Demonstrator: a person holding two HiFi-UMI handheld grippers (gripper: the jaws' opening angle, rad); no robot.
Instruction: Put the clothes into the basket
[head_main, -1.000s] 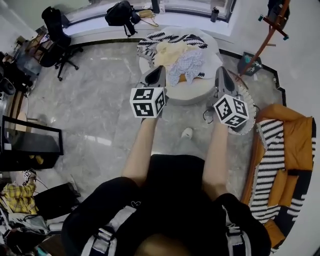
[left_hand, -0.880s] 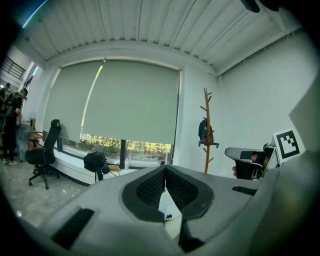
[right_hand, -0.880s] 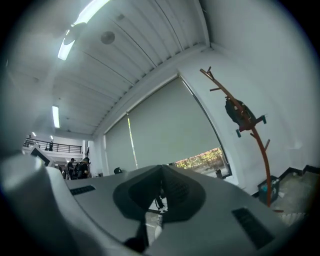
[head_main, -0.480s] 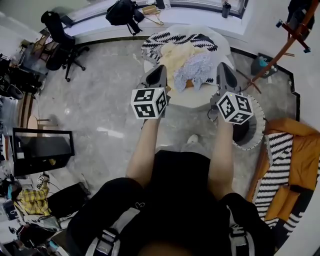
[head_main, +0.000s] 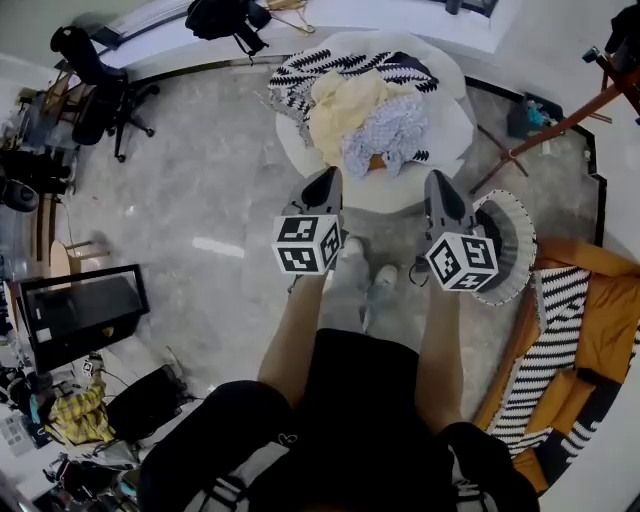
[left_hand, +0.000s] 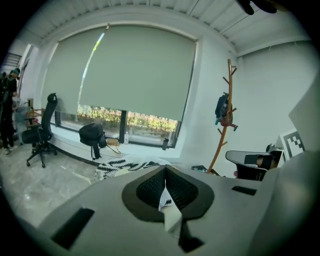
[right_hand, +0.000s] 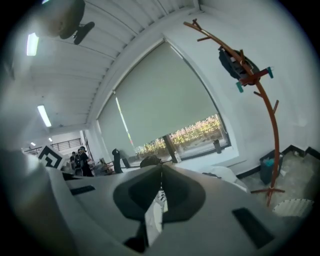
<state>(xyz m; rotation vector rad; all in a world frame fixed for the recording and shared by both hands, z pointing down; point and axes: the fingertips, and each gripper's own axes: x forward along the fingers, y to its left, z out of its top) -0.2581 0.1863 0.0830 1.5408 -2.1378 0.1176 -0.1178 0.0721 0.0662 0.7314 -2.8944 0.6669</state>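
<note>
At the far left of the head view an office chair stands on the grey marble floor, with a black backpack on the window ledge beyond it.

The left tongs are held out over the floor, just short of the near edge of a round white tabletop. Their own view shows the two jaws pressed together with nothing between them.

The clothes lie heaped on the tabletop. A black-and-white zigzag cloth is spread underneath, a cream garment sits on top of it, and a pale blue-and-white patterned one lies just to its right.

The right tongs are level with the left pair, also near the tabletop's edge. Their jaws are likewise closed on each other and empty.

Just to their right the white woven basket stands on the floor, partly hidden behind the right marker cube. No garment can be seen in the part of it that shows.

A wooden coat stand rises beyond the basket, and an orange sofa with a striped cloth over it fills the right edge.
</note>
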